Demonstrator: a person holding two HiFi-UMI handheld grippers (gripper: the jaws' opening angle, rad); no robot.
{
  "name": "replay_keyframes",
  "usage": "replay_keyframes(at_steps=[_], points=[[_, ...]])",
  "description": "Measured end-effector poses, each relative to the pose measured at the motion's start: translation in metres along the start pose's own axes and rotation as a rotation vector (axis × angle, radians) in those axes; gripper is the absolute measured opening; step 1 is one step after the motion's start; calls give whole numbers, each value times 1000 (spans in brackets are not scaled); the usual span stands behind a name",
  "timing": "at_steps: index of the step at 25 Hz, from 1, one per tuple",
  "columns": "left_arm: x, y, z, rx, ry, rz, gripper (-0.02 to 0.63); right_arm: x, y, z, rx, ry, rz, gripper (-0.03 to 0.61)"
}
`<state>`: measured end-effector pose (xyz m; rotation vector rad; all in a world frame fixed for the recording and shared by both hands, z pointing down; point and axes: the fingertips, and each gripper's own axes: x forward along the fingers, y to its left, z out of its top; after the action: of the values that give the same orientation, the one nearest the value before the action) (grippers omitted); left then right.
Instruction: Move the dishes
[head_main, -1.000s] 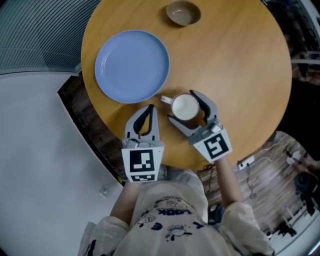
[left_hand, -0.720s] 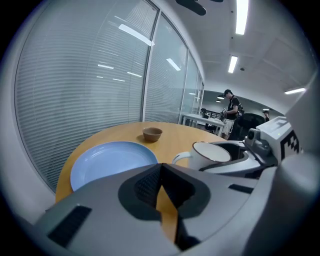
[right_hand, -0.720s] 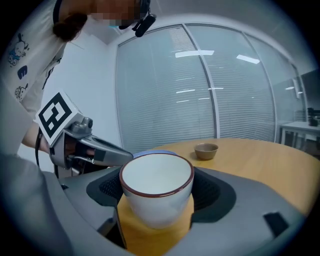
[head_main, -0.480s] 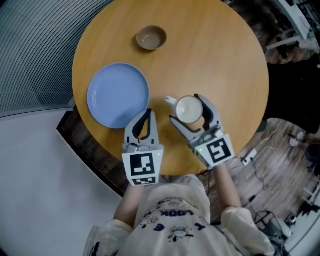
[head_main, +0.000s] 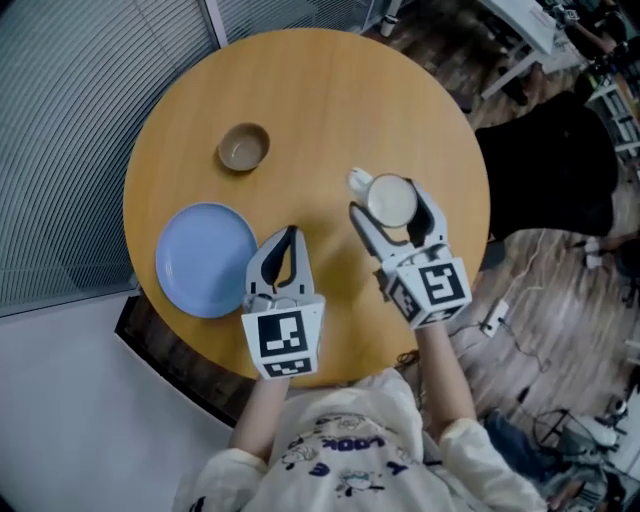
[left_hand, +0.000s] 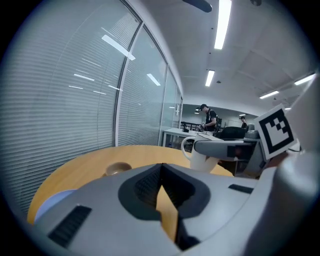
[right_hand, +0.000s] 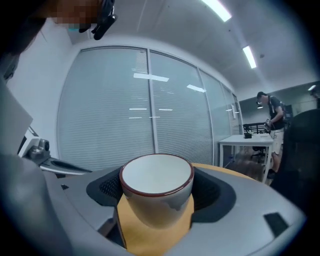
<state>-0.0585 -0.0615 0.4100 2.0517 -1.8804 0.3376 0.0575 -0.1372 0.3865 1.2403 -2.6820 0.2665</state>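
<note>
A white mug (head_main: 390, 200) with a dark red rim sits between the jaws of my right gripper (head_main: 389, 210), which is shut on it over the right part of the round wooden table (head_main: 330, 100). In the right gripper view the mug (right_hand: 157, 192) fills the gap at the right gripper (right_hand: 157, 200). My left gripper (head_main: 289, 236) is shut on nothing, just right of the blue plate (head_main: 205, 260). A small brown bowl (head_main: 243, 147) stands further back. In the left gripper view the left gripper (left_hand: 161, 170) has its jaws closed, with the bowl (left_hand: 117, 169) and the mug (left_hand: 200, 159) beyond.
Slatted blinds (head_main: 60, 120) run along the left of the table. Wood flooring with cables (head_main: 520, 330) lies to the right, and a black chair (head_main: 545, 170) stands close to the table's right edge. Desks and people are far off in the office background.
My right gripper has carried the mug away from the blue plate, toward the table's right side. The head view has pulled back and turned. The left gripper stays shut.
</note>
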Motion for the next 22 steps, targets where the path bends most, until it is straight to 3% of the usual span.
replay_keyframes(at_steps=[5,9,15,22], points=[[32,-21,32,41,-25,11,3,19,-65,20,61,-23,-98,376],[63,-30,41,28,-20,45,3,46,-108,26,38,-13,-137,376],[114,-40,39,16,5,97,3,102,-159,19,0,12,-151,376],[174,-34,16,32,34,137,3,169,-198,-20,40,49,-186,376]])
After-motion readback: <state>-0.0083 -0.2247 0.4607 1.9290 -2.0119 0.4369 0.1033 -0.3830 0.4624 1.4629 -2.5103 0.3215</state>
